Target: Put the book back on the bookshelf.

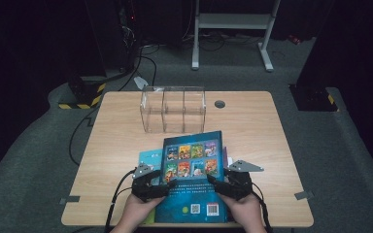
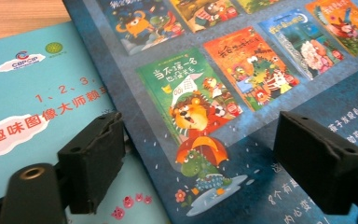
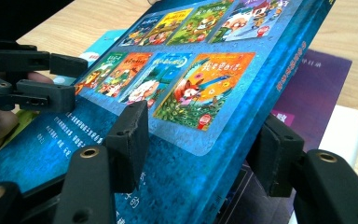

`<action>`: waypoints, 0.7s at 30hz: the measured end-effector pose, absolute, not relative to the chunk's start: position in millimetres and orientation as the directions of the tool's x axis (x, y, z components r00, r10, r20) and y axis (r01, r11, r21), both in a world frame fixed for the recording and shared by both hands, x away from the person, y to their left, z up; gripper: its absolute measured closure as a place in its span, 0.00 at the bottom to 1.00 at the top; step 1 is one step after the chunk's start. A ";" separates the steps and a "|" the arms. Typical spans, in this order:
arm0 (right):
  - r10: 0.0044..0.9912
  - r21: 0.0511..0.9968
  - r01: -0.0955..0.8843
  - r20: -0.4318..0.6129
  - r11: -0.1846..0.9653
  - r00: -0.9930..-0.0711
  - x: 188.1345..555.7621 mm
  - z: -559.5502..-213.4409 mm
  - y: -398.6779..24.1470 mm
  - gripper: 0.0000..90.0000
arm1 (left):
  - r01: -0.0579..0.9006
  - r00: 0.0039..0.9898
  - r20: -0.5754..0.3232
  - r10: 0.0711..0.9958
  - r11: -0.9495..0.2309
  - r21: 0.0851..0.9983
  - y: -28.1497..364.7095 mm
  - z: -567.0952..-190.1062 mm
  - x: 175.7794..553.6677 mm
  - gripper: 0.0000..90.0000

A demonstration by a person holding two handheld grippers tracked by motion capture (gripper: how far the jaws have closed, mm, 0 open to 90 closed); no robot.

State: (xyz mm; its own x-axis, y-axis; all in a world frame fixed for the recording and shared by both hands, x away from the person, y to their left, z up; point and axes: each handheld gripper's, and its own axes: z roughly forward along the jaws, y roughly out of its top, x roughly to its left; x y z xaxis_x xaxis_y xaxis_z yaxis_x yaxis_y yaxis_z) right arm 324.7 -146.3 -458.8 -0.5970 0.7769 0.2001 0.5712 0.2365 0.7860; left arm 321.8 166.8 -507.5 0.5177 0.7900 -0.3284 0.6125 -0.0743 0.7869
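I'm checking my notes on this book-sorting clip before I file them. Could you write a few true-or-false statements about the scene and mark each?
1. The blue book lies on top of other books. True: a teal book shows beneath its left side and a purple book beneath its right.
2. The clear box holds a book. False: its compartments are empty.
3. The right gripper has the blue book's edge between its jaws. True.
4. The blue book stands upright in the box. False: it is near the table's front edge, in front of the box.
5. The left gripper is over the blue book's left edge. True.
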 end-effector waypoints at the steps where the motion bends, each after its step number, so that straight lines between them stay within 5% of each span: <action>1: 0.777 0.788 0.568 0.199 0.235 -0.597 324.1 -458.1 -146.3 0.49 | 0.615 0.515 -0.336 0.788 -0.067 0.786 167.1 -507.7 322.0 0.16; 21: 0.755 0.839 0.487 0.152 0.243 -0.638 316.4 -450.1 -145.8 0.55 | 0.634 0.507 -0.380 0.774 -0.037 0.772 170.8 -508.5 324.5 0.09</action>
State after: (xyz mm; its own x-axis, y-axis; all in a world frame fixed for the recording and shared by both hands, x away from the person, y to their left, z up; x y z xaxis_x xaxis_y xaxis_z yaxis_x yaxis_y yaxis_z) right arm 316.4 -145.8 -450.1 -0.6377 0.7551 0.1520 0.4873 0.2426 0.8389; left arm 324.5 170.8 -508.5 0.5074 0.7736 -0.3796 0.6343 -0.0371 0.7722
